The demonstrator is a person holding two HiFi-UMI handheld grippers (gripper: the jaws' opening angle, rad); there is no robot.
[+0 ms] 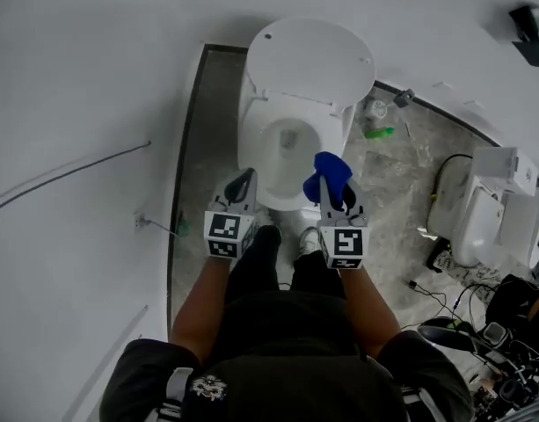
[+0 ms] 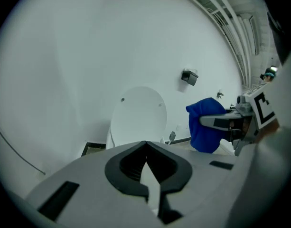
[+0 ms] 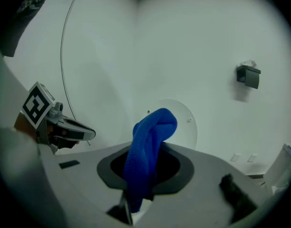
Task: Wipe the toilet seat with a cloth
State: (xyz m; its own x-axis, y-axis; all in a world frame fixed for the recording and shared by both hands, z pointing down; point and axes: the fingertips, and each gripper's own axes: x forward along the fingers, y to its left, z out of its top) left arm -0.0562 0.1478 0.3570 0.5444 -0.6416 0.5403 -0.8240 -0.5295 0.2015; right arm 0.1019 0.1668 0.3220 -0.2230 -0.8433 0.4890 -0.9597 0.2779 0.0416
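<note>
I took the toilet (image 1: 251, 117) as my landmark. Its lid (image 1: 309, 55) stood raised against the wall behind it, and the bowl (image 1: 291, 152) lay open to the head view. In the bowl I could see only white porcelain and a darker patch at the bottom. I could not tell whether water stood there.

Both grippers were held side by side above the toilet's front edge, with the person's shoes (image 1: 267, 234) below them. The left gripper (image 2: 146, 146) was at the front left of the bowl, its jaws together with nothing between them. The right gripper (image 1: 338, 202) was at the front right, its jaws clamped on the blue cloth (image 3: 147, 151).

The cloth was bunched into a thick roll. Its long axis ran along the jaws, out past their tips and towards the lid. Its far end was folded over into a rounded knob, and a short tail hung back behind the pads. From the head view the cloth overlapped the front right of the bowl's rim, but I could not tell whether it touched the toilet.

On the floor to the right of the toilet lay a green bottle (image 1: 381, 133). Farther right stood a second white fixture (image 1: 489, 209).
</note>
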